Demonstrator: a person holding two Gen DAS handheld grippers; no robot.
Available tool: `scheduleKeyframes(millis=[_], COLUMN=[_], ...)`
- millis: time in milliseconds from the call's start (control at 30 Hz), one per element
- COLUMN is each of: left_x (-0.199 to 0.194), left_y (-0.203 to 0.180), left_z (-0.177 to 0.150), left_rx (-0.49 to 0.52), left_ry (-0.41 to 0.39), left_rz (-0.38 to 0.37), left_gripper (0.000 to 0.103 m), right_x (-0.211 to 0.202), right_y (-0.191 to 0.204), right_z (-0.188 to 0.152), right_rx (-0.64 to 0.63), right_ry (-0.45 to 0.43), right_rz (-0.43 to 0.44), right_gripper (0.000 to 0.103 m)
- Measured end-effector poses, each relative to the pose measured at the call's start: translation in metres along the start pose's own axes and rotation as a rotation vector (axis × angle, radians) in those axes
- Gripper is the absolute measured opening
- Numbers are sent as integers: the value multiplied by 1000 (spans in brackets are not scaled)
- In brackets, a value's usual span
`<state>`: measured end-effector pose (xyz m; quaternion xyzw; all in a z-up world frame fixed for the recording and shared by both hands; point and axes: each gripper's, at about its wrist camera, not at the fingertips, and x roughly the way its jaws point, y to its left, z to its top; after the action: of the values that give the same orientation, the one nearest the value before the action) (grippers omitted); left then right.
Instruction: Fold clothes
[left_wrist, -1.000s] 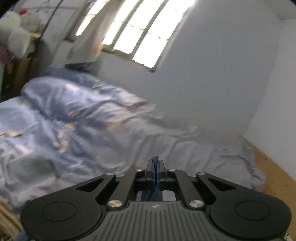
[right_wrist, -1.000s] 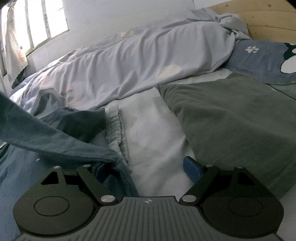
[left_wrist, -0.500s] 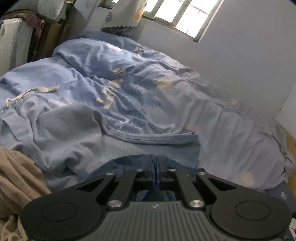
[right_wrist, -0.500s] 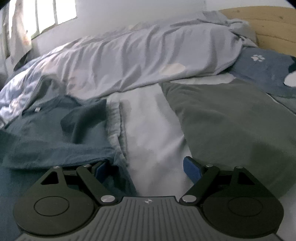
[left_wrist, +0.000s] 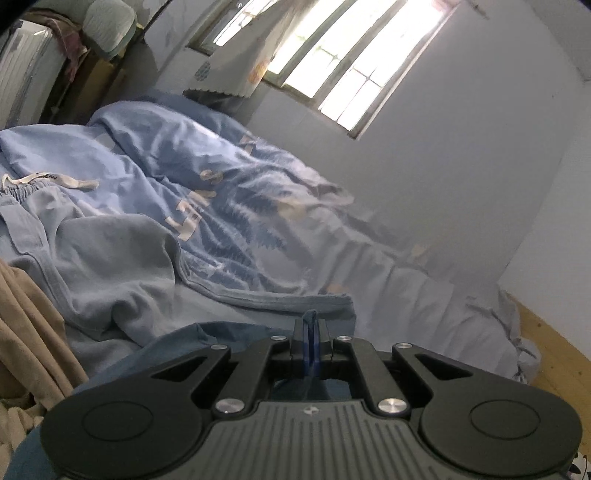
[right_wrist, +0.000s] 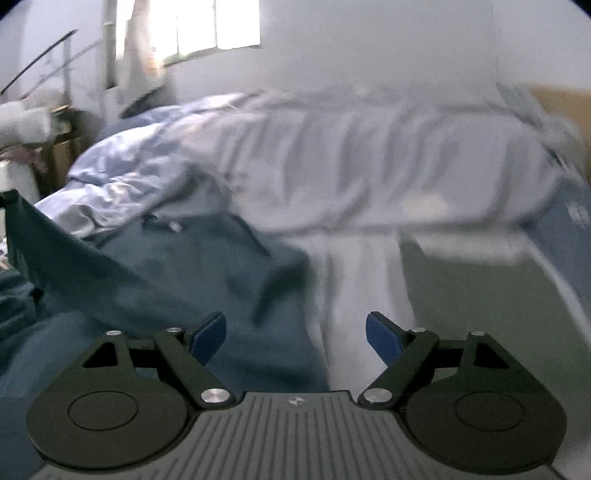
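The dark blue garment (right_wrist: 155, 280) lies spread on the bed near the front, beside a grey-green cloth (right_wrist: 487, 302) and below the rumpled duvet (left_wrist: 229, 206), with one edge lifted at the left of the right wrist view. The left gripper (left_wrist: 309, 341) is clenched on a pinch of that blue cloth, while the right gripper (right_wrist: 295, 334) hangs released, jaws wide and empty, above the garment. The fold looks underway, one edge being carried across; next, the right gripper likely needs to grasp a matching edge.
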<state>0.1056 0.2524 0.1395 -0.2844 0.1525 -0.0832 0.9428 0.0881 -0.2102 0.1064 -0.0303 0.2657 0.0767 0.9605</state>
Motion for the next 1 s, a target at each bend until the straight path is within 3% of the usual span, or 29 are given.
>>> scheduleKeyframes(millis=[100,300,433,600,667,733,800,1000], left_x=[8,18,22,21,21,21,20,24], left_y=[6,6,12,12,14,14,14,14], left_z=[1,1,-1,1,2,2,1,-2], left_rx=[-8,35,-3,9,10,14,19,56], left_ry=[10,17,23,6,1,-2,-5,-6], left_rz=[-36,-47,-62,-71,-66,-56,-49,-17], left_gripper=[0,0,0,0,0,0,0,0], right_x=[42,163,221,250,253,257,259,252], right_y=[27,59,68,68,61,50,35,-8], right_z=[44,100,96,69,67,69,74,105], right_rx=[-150,-300,-369,-465,-491,-529,-532,-353], right_ry=[27,246,387,503,497,486,491,420], right_rz=[-7,-57,-100,-137,-170,-270,-300,-311], right_gripper=[85,84,84,83,82,73,73,73])
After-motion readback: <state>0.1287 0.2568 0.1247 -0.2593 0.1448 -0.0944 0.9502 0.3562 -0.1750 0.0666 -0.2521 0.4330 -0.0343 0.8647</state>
